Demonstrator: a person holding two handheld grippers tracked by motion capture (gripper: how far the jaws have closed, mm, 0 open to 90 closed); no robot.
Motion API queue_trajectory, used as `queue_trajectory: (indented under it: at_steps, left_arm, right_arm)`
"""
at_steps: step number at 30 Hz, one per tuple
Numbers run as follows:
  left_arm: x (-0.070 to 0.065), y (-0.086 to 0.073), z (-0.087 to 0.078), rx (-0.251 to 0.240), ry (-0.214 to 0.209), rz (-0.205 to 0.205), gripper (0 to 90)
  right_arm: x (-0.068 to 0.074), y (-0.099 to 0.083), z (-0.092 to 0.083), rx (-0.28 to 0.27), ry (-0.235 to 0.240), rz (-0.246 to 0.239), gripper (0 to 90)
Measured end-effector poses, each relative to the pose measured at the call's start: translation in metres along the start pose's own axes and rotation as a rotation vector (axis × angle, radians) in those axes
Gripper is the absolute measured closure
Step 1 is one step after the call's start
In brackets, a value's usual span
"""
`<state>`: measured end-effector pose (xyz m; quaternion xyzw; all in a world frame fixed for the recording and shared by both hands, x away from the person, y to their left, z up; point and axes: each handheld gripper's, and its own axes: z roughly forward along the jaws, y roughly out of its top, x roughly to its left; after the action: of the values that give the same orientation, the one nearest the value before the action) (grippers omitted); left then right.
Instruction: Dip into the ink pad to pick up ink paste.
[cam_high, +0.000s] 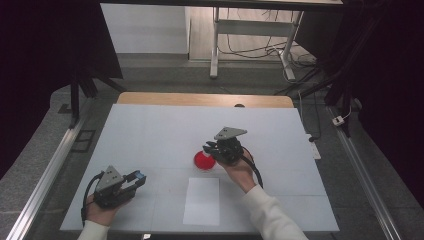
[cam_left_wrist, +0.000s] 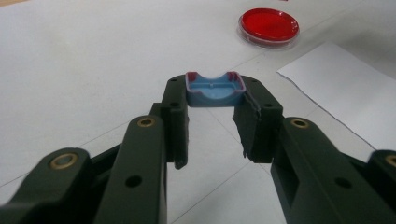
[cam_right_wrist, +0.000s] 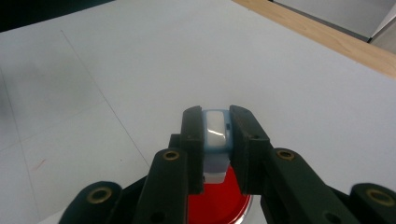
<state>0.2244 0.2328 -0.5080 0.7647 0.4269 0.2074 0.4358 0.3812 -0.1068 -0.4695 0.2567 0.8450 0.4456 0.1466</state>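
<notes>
Red dish (cam_high: 204, 161) sits mid-table, just above the white sheet (cam_high: 201, 201). R gripper (cam_high: 212, 146) hangs over the dish's right rim, jaws pinching a small white-blue piece (cam_right_wrist: 216, 130) right above it. L gripper (cam_high: 140, 177) is well left of the dish near the table's (cam_high: 150, 130) front-left corner, jaws clamping a blue cap (cam_left_wrist: 215, 88), open side up.
</notes>
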Motion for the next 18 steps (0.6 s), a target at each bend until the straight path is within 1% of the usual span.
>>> queue_trajectory:
  at_steps: [6, 9, 11, 14, 18]
  left_arm:
    - [-0.0003, 0.0001, 0.0001, 0.0, -0.002, 0.001, 65.3]
    - [-0.0003, 0.0, 0.0004, 0.001, -0.002, 0.001, 65.3]
    - [-0.0003, 0.0, 0.0006, 0.002, -0.001, 0.002, 65.3]
    - [-0.0002, -0.0001, 0.0004, 0.001, -0.002, 0.002, 65.3]
    - [0.0, -0.0004, 0.0005, 0.003, -0.002, 0.001, 65.3]
  right_arm:
    - [0.0017, 0.0036, -0.0044, -0.016, 0.004, -0.01, 75.7]
    - [0.0029, 0.0042, -0.0042, -0.013, 0.007, -0.015, 75.7]
    - [0.0036, 0.0037, -0.0024, -0.008, 0.007, -0.02, 75.7]
    - [0.0026, 0.002, 0.0, 0.022, -0.015, -0.037, 75.7]
    - [-0.0037, -0.0027, 0.005, 0.044, -0.026, -0.026, 75.7]
